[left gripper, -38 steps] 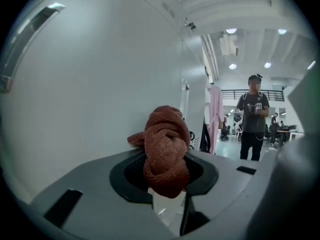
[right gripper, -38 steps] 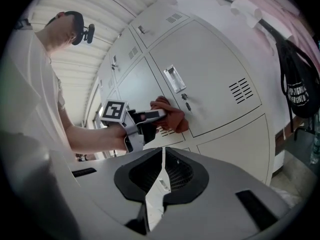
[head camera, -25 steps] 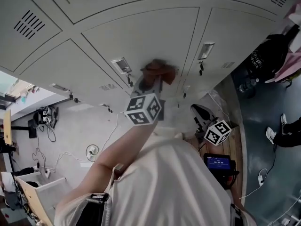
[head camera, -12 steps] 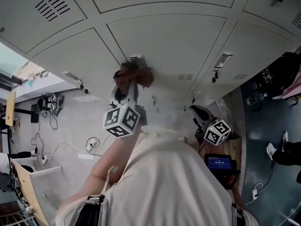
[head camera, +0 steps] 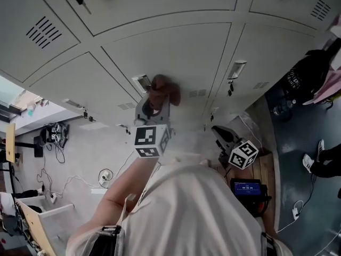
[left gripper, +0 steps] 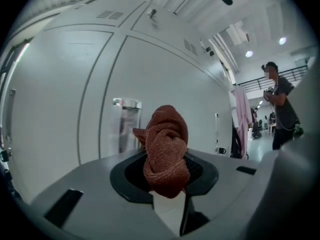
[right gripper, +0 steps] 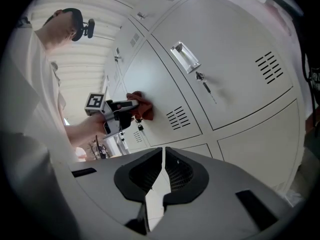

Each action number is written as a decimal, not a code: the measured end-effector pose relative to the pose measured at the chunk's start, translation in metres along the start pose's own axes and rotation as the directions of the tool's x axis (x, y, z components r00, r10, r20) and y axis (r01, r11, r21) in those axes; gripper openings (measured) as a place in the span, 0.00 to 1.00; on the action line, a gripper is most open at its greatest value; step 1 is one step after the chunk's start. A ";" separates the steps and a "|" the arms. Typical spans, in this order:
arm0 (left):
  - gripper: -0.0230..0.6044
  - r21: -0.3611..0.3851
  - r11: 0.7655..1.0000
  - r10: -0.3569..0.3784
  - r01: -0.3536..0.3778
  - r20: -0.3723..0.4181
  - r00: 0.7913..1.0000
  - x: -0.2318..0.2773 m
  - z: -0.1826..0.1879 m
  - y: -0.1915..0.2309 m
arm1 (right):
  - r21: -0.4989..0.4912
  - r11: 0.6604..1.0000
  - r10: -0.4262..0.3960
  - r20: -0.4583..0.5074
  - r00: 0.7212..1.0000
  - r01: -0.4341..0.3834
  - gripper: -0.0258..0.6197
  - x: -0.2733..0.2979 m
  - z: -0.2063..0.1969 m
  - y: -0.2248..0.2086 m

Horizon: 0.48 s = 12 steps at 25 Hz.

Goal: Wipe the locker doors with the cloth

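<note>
My left gripper [head camera: 158,97] is shut on a bunched rust-red cloth [head camera: 163,87] and holds it against a grey locker door [head camera: 170,52], just right of that door's recessed handle [head camera: 141,82]. Seen from the left gripper view, the cloth [left gripper: 165,146] fills the space between the jaws, with the handle [left gripper: 126,104] behind it. In the right gripper view the left gripper [right gripper: 134,105] and cloth [right gripper: 141,104] press on the door above a vent [right gripper: 178,117]. My right gripper [right gripper: 161,184] is shut and empty, hanging low at the person's side [head camera: 226,137].
The locker wall carries more handles [head camera: 236,69], keys in locks [head camera: 230,88] and vent slots [head camera: 42,32]. A dark bag and pink cloth [head camera: 314,63] hang at the right. A person [left gripper: 280,109] stands far down the aisle. Cables and a fan [head camera: 104,172] lie on the floor.
The left gripper with the cloth swung left along the door, then back right and slightly up, ending beside the handle. The right gripper stayed low.
</note>
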<state>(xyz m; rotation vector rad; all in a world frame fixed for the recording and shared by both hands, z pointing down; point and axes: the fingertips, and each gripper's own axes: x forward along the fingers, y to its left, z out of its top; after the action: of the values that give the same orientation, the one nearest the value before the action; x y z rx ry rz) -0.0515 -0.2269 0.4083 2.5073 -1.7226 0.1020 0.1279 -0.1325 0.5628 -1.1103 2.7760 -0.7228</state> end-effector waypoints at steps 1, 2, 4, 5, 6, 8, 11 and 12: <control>0.22 0.008 1.000 -0.029 0.029 -0.008 1.000 0.006 -0.002 -0.010 | 0.002 1.000 -0.010 0.006 1.000 0.010 0.09 -0.004 0.000 -0.002; 0.22 0.020 0.998 -0.059 0.059 -0.014 0.998 0.012 -0.003 -0.021 | 0.005 1.000 -0.022 0.011 1.000 0.022 0.09 -0.008 0.001 -0.005; 0.22 0.046 0.991 -0.126 0.127 -0.029 0.992 0.025 -0.006 -0.045 | 0.012 0.999 -0.046 0.022 0.999 0.046 0.09 -0.018 0.000 -0.009; 0.22 0.052 0.985 -0.162 0.163 -0.037 0.986 0.032 -0.008 -0.058 | 0.015 0.998 -0.057 0.026 0.998 0.056 0.09 -0.022 -0.001 -0.011; 0.22 0.052 0.979 -0.197 0.199 -0.042 0.980 0.038 -0.008 -0.072 | 0.018 0.998 -0.067 0.031 0.997 0.066 0.09 -0.026 -0.002 -0.012; 0.22 0.051 0.964 -0.260 0.262 -0.041 0.965 0.052 -0.007 -0.099 | 0.022 0.996 -0.084 0.040 0.996 0.083 0.09 -0.033 -0.002 -0.014; 0.22 0.070 0.938 -0.335 0.339 -0.056 0.940 0.070 -0.007 -0.137 | 0.029 0.994 -0.106 0.055 0.993 0.104 0.09 -0.043 -0.001 -0.017; 0.22 0.075 0.931 -0.354 0.358 -0.059 0.933 0.075 -0.006 -0.148 | 0.030 0.993 -0.112 0.060 0.992 0.110 0.09 -0.046 0.000 -0.019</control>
<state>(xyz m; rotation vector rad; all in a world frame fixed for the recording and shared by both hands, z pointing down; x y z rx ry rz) 0.1132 -0.2427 0.4160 2.8080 -1.2436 0.2032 0.1733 -0.1137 0.5664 -1.2685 2.6635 -0.7216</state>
